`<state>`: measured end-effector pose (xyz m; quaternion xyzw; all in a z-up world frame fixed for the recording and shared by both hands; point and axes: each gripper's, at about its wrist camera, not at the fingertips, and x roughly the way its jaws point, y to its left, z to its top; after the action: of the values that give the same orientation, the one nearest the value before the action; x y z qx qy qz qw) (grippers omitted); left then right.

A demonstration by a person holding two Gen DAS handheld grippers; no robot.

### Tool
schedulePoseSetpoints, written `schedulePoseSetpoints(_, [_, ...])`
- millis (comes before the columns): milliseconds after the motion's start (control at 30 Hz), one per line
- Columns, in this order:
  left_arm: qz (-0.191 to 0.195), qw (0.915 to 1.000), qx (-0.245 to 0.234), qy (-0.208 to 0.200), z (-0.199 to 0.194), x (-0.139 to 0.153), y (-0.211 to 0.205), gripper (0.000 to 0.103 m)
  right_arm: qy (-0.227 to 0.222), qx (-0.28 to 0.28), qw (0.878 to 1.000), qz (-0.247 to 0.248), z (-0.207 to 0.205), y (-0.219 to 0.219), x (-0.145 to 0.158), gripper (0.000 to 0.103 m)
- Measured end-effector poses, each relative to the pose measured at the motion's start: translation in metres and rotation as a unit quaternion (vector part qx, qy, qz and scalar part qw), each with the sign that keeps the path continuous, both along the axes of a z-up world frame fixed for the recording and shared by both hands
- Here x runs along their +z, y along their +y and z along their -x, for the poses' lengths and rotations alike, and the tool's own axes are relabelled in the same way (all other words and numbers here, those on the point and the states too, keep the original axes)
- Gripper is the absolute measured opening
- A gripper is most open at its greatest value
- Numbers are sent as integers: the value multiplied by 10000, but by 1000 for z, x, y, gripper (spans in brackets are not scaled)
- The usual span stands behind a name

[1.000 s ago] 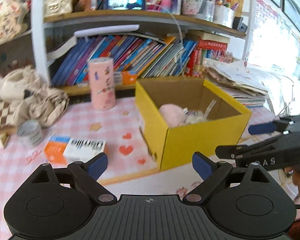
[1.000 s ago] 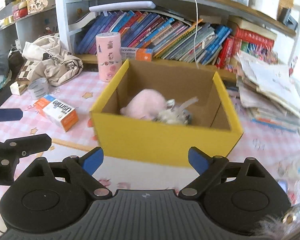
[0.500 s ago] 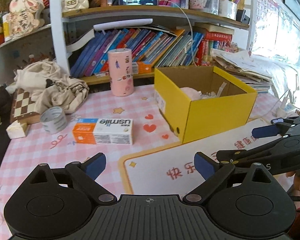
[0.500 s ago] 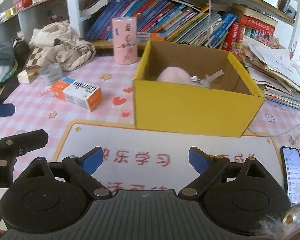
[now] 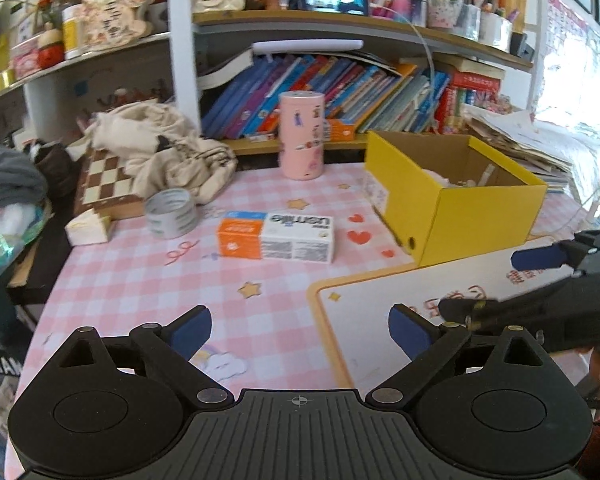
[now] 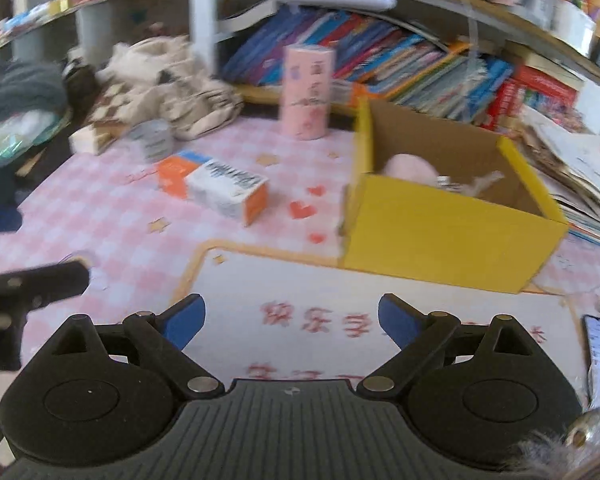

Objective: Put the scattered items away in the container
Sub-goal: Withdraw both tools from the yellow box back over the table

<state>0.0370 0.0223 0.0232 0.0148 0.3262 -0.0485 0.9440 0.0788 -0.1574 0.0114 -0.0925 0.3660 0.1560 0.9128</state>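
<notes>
Left wrist view: left gripper (image 5: 300, 330) spread wide, empty, above pink checked tablecloth (image 5: 140, 280); orange/white box (image 5: 276, 236) lying flat, left of yellow container (image 5: 476, 216).

Right wrist view: right gripper (image 6: 292, 320) wide, empty, over white mat (image 6: 340, 292); pink item (image 6: 410, 166) inside container, box well apart to left.

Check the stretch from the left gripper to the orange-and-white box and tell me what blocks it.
Nothing visible does. The left gripper is open, and only bare pink checked tablecloth lies between it and the orange-and-white box. The tape roll sits off to the box's left.
</notes>
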Motion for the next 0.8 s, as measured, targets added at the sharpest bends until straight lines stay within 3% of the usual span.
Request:
schedulePoseSetpoints(167, [19, 9999, 159, -46, 9, 1, 17, 97, 57, 351, 9993, 100, 8, 26, -2, 97])
schedulePoseSetpoints(800, [137, 9981, 580, -184, 21, 3, 57, 98, -10, 823, 9961, 313, 13, 72, 0, 99])
